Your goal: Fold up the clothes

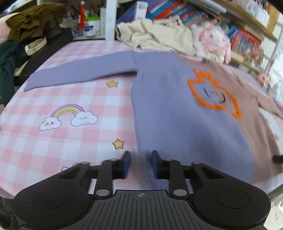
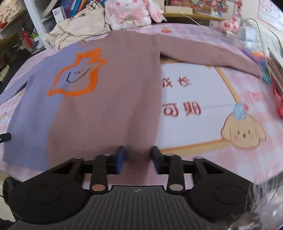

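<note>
Sweater spread flat on the surface

The sweater lies ahead of both tongs, sleeves out to either side; its hem sits between the left tongs and between the right tongs.

Ribbed knit sweater, smooth printed tablecloth, fluffy plush toy

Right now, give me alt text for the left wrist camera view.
A two-tone sweater, lilac and dusty brown with an orange-outlined face motif, lies flat on a pink checked tablecloth. The left gripper straddles the lilac hem, pads not visibly pressing. A cream garment and plush bunny sit behind.
</note>
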